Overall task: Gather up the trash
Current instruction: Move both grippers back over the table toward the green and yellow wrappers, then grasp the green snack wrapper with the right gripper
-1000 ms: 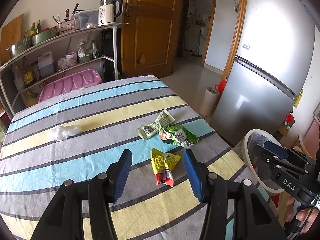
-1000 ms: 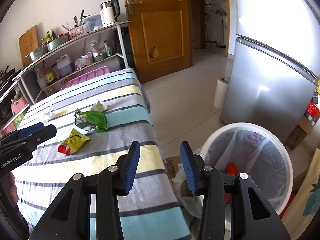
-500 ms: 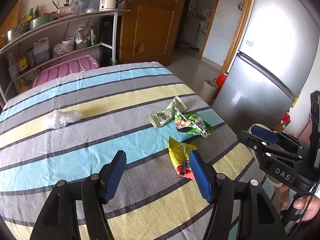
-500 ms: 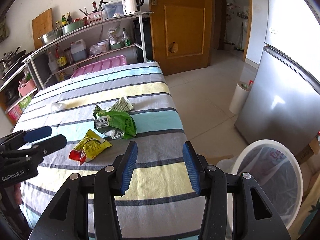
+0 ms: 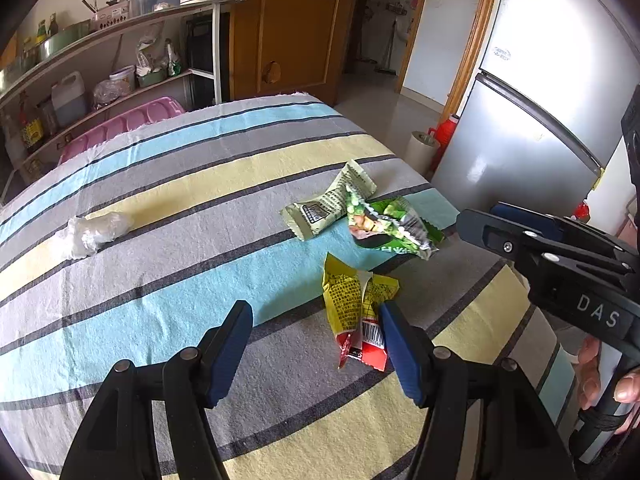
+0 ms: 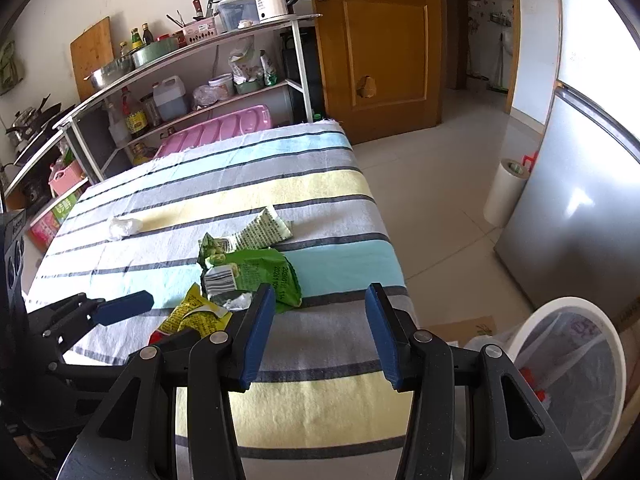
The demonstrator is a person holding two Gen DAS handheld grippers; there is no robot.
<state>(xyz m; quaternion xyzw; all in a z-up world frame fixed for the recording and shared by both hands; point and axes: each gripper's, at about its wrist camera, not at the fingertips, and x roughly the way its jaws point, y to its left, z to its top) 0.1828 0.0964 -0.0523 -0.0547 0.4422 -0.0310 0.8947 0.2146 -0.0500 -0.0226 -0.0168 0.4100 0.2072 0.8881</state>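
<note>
Three snack wrappers lie on the striped tablecloth (image 5: 160, 280): a yellow and red wrapper (image 5: 352, 304) (image 6: 196, 318), a dark green wrapper (image 5: 392, 228) (image 6: 256, 272) and a pale green wrapper (image 5: 328, 208) (image 6: 264, 232). A crumpled white plastic scrap (image 5: 92, 232) (image 6: 124, 227) lies apart to the left. My left gripper (image 5: 314, 316) (image 6: 160, 316) hangs open just above the yellow wrapper, which sits beside its right finger. My right gripper (image 6: 320, 296) (image 5: 484, 220) is open and empty above the table's right edge, near the dark green wrapper.
A white bin (image 6: 560, 304) lined with a clear bag stands on the floor at the table's right corner, with red trash inside. A silver fridge (image 5: 540, 140), a paper roll (image 6: 504, 192) and a cluttered metal shelf (image 6: 200, 52) surround the table. A hand (image 5: 600, 376) holds the right gripper.
The left gripper sank toward the yellow wrapper and its jaws widened. The right gripper swung from over the bin to the table edge, nearer the green wrapper.
</note>
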